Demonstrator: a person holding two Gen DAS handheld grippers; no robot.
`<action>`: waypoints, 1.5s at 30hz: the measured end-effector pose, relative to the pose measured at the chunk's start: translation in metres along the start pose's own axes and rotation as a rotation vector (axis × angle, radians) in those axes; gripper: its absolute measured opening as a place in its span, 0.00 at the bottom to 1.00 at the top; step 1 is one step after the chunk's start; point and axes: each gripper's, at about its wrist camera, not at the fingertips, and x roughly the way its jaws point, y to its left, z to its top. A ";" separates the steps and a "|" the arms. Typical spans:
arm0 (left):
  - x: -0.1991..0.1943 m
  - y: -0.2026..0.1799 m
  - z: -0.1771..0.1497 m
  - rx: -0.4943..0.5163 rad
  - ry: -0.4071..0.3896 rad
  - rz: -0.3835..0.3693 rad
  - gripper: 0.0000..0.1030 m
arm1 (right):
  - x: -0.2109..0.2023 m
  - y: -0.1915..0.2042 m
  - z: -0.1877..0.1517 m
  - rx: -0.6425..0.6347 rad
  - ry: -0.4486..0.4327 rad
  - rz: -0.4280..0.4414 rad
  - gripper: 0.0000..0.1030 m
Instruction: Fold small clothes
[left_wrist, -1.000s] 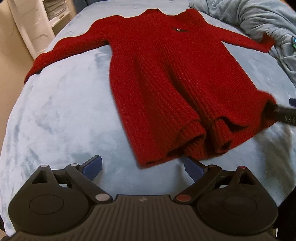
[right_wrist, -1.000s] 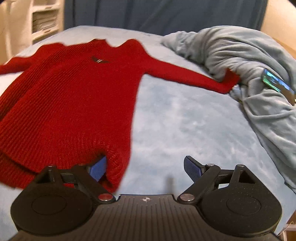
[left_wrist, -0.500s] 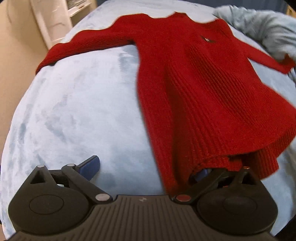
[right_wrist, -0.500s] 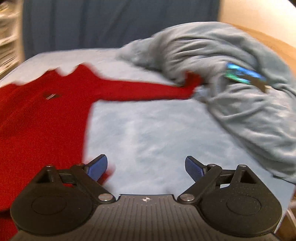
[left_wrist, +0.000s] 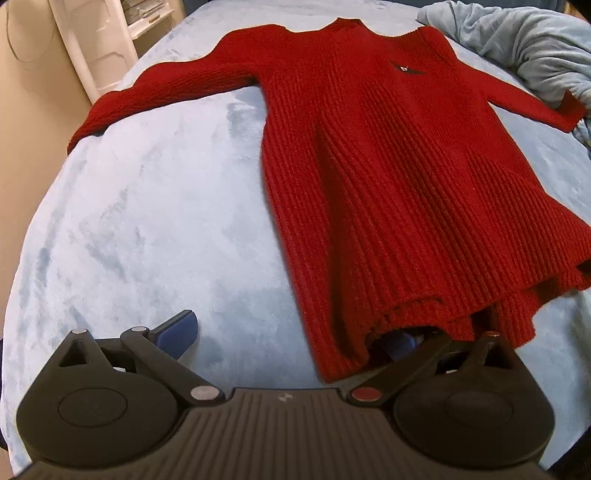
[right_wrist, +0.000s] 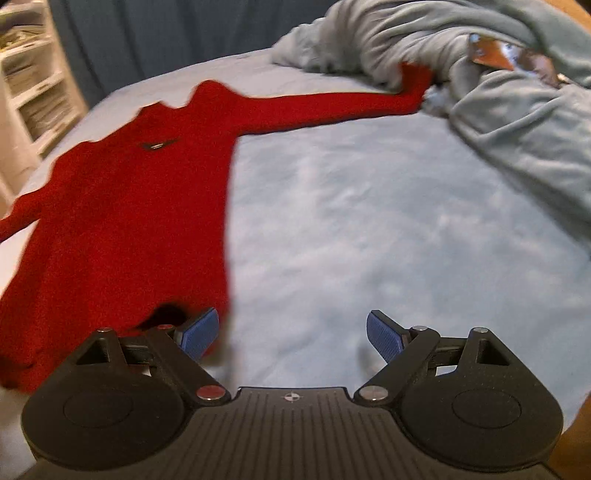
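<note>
Both grippers gape wide, gripping nothing, at a ribbed red knit sweater (left_wrist: 388, 177) on plush blue fleece (left_wrist: 155, 229).

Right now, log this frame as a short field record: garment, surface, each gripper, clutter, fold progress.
garment: red knit sweater, front up, both sleeves spread out sideways
surface: light blue plush blanket
left gripper: jaws wide; one finger tucked under the sweater's hem, the other on bare blanket
right gripper: jaws wide, nothing between them; one finger at the hem's corner
clutter: crumpled grey-blue bedding at the far sleeve cuff; white drawer unit beside the bed
fold progress: no fold made yet
</note>
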 end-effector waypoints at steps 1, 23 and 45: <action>-0.002 0.000 -0.001 0.003 0.000 -0.003 0.99 | 0.001 0.005 -0.003 -0.008 0.010 0.020 0.83; -0.042 -0.028 -0.005 0.027 -0.066 -0.135 0.99 | 0.005 0.048 0.017 -0.007 0.046 0.118 0.08; -0.014 -0.063 -0.008 0.087 -0.053 -0.248 0.99 | 0.008 -0.021 0.073 -0.080 -0.107 -0.166 0.07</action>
